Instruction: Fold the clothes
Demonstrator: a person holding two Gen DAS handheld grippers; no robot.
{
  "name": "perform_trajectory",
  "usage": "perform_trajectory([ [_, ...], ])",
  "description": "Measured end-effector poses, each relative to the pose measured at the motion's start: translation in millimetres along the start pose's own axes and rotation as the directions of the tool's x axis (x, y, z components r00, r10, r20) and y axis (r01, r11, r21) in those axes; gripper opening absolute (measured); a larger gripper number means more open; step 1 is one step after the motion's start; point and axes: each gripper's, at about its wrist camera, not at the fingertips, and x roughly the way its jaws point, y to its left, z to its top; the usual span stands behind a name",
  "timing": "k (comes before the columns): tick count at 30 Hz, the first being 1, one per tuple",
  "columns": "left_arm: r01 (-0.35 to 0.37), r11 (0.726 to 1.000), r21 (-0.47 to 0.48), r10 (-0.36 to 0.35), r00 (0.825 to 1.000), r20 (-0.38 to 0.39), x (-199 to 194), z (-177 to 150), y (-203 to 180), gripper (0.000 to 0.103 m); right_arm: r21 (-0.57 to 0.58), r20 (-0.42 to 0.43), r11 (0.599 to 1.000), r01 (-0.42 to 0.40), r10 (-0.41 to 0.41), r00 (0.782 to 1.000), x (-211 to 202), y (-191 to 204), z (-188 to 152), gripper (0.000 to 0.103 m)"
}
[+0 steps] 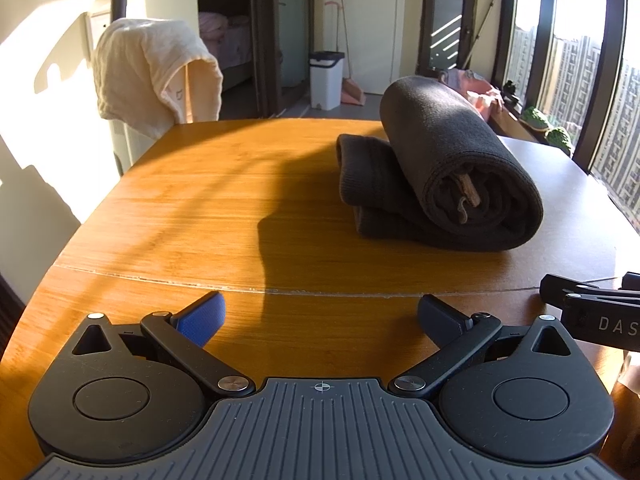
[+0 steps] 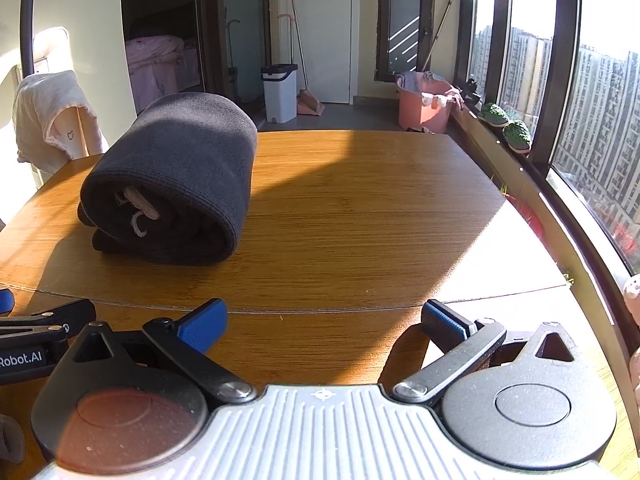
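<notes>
The dark rolled garment [image 1: 452, 168] lies on the worktop [image 1: 224, 208], at one o'clock from the left gripper [image 1: 320, 316] and eleven o'clock from the right gripper [image 2: 324, 320]. Its long axis runs roughly away from both. Both jaws are spread, empty; neither looks clearly nearer.

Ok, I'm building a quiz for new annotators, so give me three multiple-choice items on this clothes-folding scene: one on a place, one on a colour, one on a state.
1. Where does the dark garment lie?
A. on the wooden table
B. in the pink tub
C. on the floor

2. What colour is the cloth draped behind the table?
A. red
B. cream
C. green

3. How are the left gripper and right gripper?
A. both shut
B. one clamped on cloth
C. both open, empty

Key: 1 A, it rests rolled on the tabletop; 2 B, pale cream in both views; 3 C, fingers spread, nothing between.
</notes>
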Motion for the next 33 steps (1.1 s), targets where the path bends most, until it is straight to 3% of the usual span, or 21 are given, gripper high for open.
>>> perform_trajectory([
  [33, 0.005, 1.0, 0.009, -0.005, 1.0, -0.004, -2.6, -2.5, -1.4, 0.103, -0.014, 0.003, 1.0, -0.011, 0.011, 1.0, -1.3, 2.7, -0.4, 0.103],
])
